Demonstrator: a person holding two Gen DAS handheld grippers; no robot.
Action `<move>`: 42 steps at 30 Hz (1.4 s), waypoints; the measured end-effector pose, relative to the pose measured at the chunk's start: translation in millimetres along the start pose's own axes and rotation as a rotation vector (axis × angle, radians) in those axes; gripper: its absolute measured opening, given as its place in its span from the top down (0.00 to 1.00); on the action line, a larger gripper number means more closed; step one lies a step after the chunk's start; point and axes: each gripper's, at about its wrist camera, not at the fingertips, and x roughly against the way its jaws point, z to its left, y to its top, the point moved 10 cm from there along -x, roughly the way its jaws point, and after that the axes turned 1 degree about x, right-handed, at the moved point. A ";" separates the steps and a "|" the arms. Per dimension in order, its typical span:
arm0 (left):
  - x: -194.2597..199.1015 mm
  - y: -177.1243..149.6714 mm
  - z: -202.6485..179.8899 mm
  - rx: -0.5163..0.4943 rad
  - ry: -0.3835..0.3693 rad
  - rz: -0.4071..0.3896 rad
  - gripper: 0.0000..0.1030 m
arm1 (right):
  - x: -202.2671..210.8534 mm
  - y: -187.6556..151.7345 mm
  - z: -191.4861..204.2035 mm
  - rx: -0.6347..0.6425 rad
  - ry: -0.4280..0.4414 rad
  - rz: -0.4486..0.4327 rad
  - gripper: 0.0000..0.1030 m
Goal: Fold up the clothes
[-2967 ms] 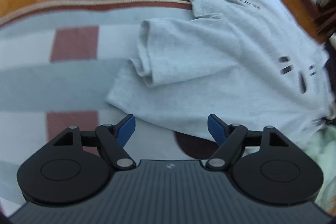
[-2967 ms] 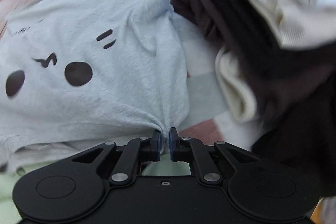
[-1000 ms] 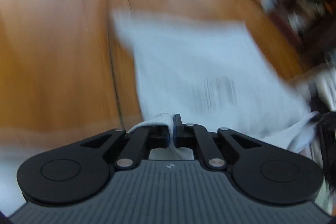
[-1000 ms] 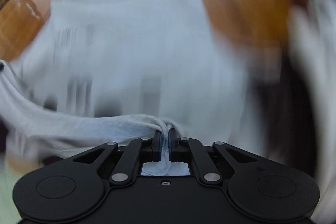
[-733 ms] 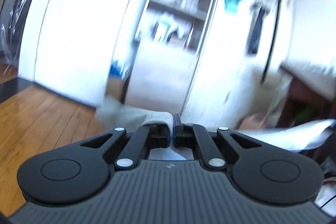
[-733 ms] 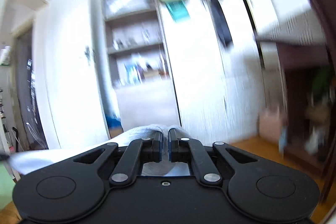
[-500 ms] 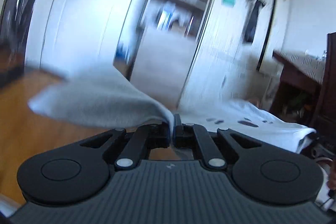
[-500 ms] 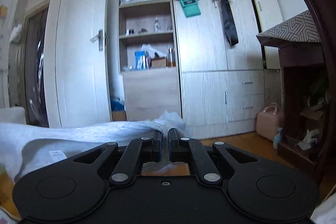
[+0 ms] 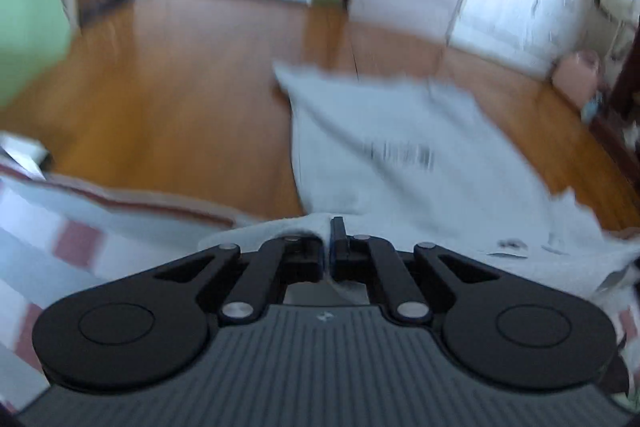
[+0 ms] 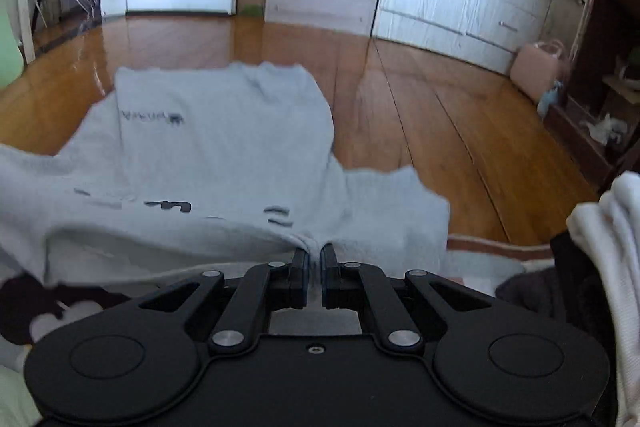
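Both tools are clamped on the near edge of the grey T-shirt (image 10: 224,147): the left tool (image 9: 329,241) and the right tool (image 10: 314,263). The shirt stretches away from them, its long axis over the wooden floor (image 10: 420,99), its near part at the rug (image 9: 80,219)

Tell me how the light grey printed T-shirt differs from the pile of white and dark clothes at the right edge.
The light grey printed T-shirt is spread out flat, reaching from the rug onto the wooden floor; the pile of white and dark clothes is heaped and crumpled. The T-shirt is pinched by the left gripper and the right gripper; the pile is touched by neither. The T-shirt carries dark print; the pile shows none. Both are soft fabric.
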 end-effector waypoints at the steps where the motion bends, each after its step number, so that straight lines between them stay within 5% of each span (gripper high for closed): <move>1: 7.4 2.7 4.1 0.021 0.011 -0.007 0.97 | 5.8 2.9 2.0 -0.012 0.018 -0.002 0.95; 3: 1.9 -14.8 21.3 0.072 0.040 0.071 0.97 | 7.1 -4.9 11.9 0.015 0.055 0.044 0.95; 6: -36.0 -64.3 56.2 0.144 0.101 0.292 0.97 | -12.1 -48.0 34.5 0.130 0.095 0.205 0.95; 9: -42.2 -69.4 75.5 0.212 0.097 0.335 0.97 | -28.0 -85.6 47.0 0.150 0.103 0.304 0.95; 14: -39.6 -51.5 63.9 0.095 0.155 0.279 0.96 | -23.0 -79.0 40.3 0.004 0.200 0.293 0.95; 17: -44.7 -78.2 67.9 0.021 0.205 0.385 0.83 | -17.6 -81.0 39.7 0.075 0.208 0.286 0.94; 21: -53.1 -101.1 44.3 -0.245 0.225 0.479 0.61 | -29.1 -105.3 43.8 0.112 0.187 0.355 0.93; 24: -43.1 -90.0 10.6 -0.349 0.178 0.392 0.53 | -29.5 -114.5 51.9 0.167 0.129 0.339 0.89; 27: -25.6 -72.5 -24.6 -0.377 0.068 0.270 0.42 | -26.3 -110.0 50.8 0.182 0.093 0.317 0.69; 30: -6.8 -67.7 -63.7 -0.361 -0.118 0.216 0.41 | -19.1 -103.1 40.4 0.170 0.064 0.284 0.58; 33: -5.5 -89.9 -105.8 -0.379 -0.317 0.292 0.40 | -14.9 -95.9 25.6 0.052 0.091 0.263 0.55; 36: -7.9 -128.5 -135.4 -0.436 -0.436 0.427 0.36 | -12.6 -88.0 15.0 -0.132 0.165 0.253 0.54; 39: -23.8 -165.4 -146.0 -0.533 -0.374 0.540 0.36 | -13.3 -78.9 11.9 -0.228 0.232 0.230 0.58; 40: -32.6 -174.4 -143.0 -0.566 -0.326 0.577 0.37 | -13.0 -74.5 13.7 -0.222 0.250 0.215 0.78; 41: -39.7 -180.8 -139.9 -0.592 -0.285 0.603 0.49 | -12.7 -70.1 15.6 -0.216 0.269 0.201 0.94; 42: -43.1 -181.5 -136.6 -0.602 -0.262 0.602 0.59 | -12.3 -65.7 17.4 -0.210 0.287 0.187 0.94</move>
